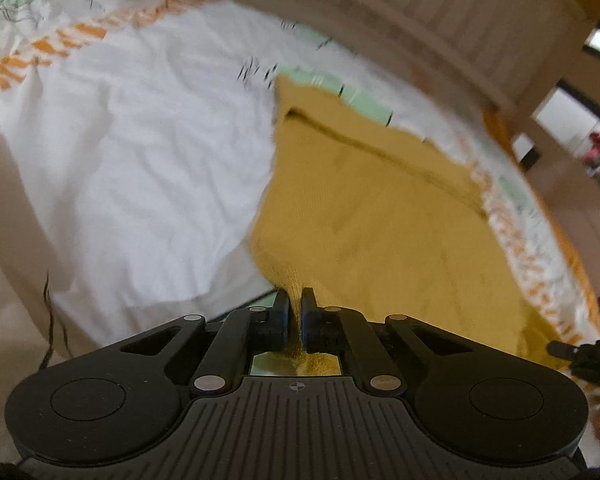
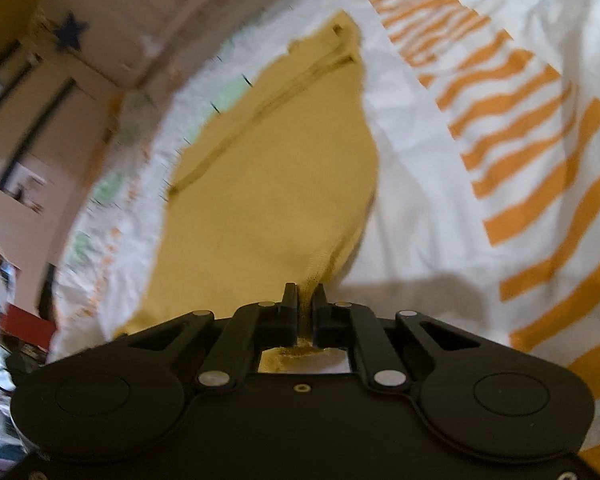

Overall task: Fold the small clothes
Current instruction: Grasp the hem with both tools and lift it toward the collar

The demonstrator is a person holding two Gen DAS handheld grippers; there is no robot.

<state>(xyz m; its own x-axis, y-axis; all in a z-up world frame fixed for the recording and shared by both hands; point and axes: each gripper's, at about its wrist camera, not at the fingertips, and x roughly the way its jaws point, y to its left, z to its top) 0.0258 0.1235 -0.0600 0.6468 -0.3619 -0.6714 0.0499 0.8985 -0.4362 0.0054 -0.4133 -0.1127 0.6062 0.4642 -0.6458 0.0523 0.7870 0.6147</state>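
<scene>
Our left gripper [image 1: 295, 300] and right gripper [image 2: 304, 294] each clench the mustard-yellow knit garment [image 1: 372, 216]'s near edge, bottom centre; we should lift evenly, keeping corners aligned.

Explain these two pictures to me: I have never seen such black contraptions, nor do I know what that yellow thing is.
A person holds a hand tool with a two-finger claw in each hand; a camera on each looks forward along the fingers. One picture comes from the left claw, the other from the right claw. Both are shut on the near edge of one mustard-yellow garment, a small piece of clothing to be folded. It lies on a white bedsheet with orange stripes and green patches. The pictures are blurred, so finer details cannot be made out.
</scene>
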